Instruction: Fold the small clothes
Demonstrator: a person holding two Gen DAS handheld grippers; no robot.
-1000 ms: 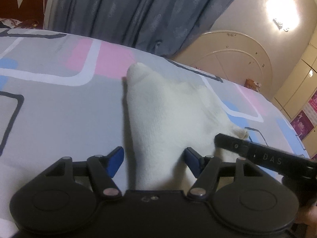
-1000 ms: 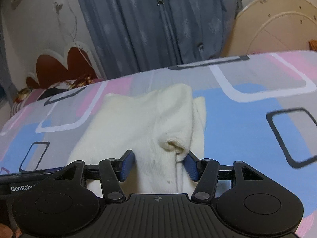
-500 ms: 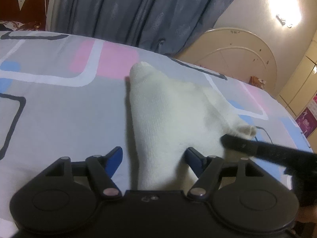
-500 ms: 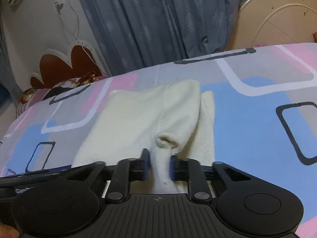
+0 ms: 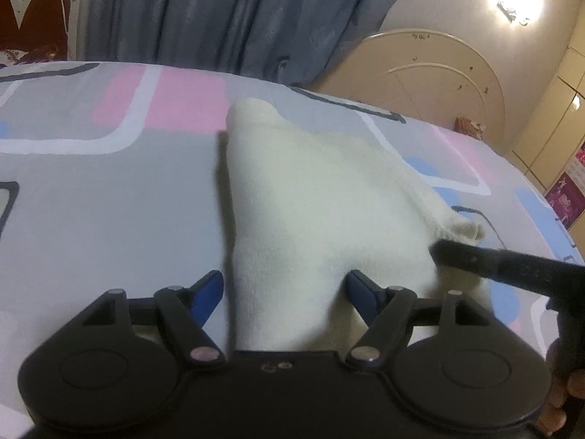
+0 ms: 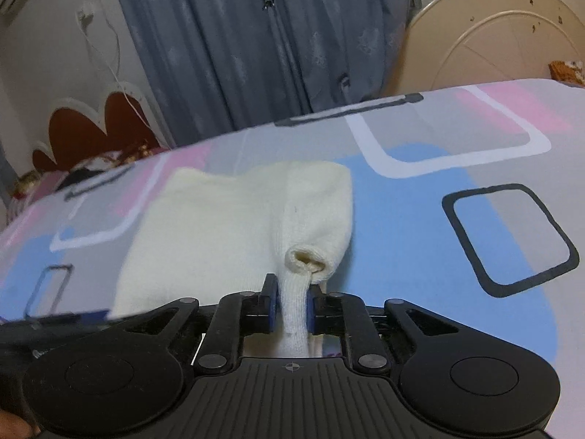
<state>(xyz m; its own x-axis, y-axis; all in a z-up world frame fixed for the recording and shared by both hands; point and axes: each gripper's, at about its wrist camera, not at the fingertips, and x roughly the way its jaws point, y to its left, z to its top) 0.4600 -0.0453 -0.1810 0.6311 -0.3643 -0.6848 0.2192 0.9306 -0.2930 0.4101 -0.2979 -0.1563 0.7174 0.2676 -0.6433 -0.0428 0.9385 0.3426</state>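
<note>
The right gripper (image 6: 290, 301) is clenched on a bunched end of the small cream knitted garment (image 6: 226, 219), apparently ready to draw it over for a fold. The left gripper (image 5: 285, 292), jaws wide, straddles the garment's near end. Beyond, the garment lies mid-surface on the pastel-patterned bedsheet (image 6: 420, 219).

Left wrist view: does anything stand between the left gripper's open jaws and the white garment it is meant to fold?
Nothing visible does. The left gripper is open, with the white garment lying directly between its blue pads. The right gripper comes in from the side, shut on a sleeve, clear of that gap.
</note>
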